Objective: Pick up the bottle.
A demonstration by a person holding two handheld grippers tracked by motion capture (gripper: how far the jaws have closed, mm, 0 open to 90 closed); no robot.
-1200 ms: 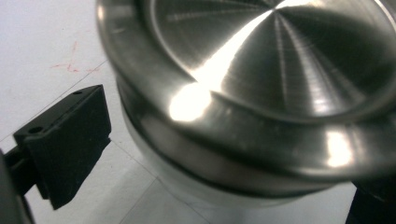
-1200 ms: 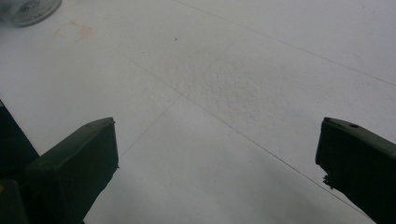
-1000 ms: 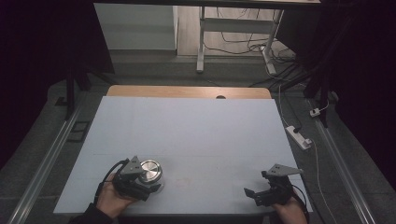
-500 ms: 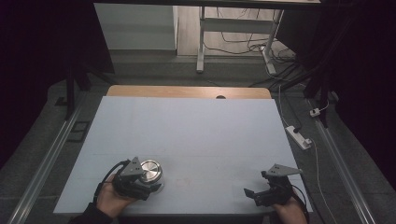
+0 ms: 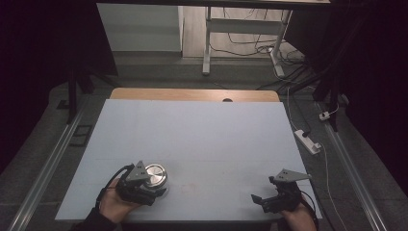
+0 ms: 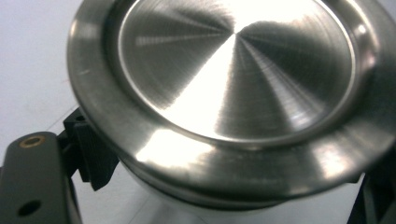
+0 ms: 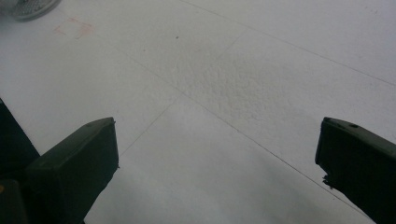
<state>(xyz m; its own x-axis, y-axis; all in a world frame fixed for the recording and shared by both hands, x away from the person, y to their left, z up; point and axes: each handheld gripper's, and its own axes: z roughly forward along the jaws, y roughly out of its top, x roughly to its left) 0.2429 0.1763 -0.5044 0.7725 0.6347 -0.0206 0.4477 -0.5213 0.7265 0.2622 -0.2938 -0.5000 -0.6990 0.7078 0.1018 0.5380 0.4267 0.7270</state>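
A round brushed-steel container (image 5: 155, 174) with a rimmed flat top (image 6: 233, 70) stands near the front left of the white table (image 5: 202, 130). My left gripper (image 5: 153, 185) reaches in from the left and is shut on it. In the left gripper view its black pads (image 6: 93, 158) press on the pale wall just below the rim. My right gripper (image 5: 263, 190) rests low at the front right and points left. Its jaws stand wide open over the bare tabletop (image 7: 217, 163). The steel container (image 7: 28, 7) shows far off at the top left of the right gripper view.
A wooden strip (image 5: 192, 94) runs along the table's back edge. A white power strip (image 5: 308, 141) and cables lie on the floor to the right. Metal rails (image 5: 48, 168) run along the left side. A faint reddish mark (image 7: 74, 28) sits on the table near the container.
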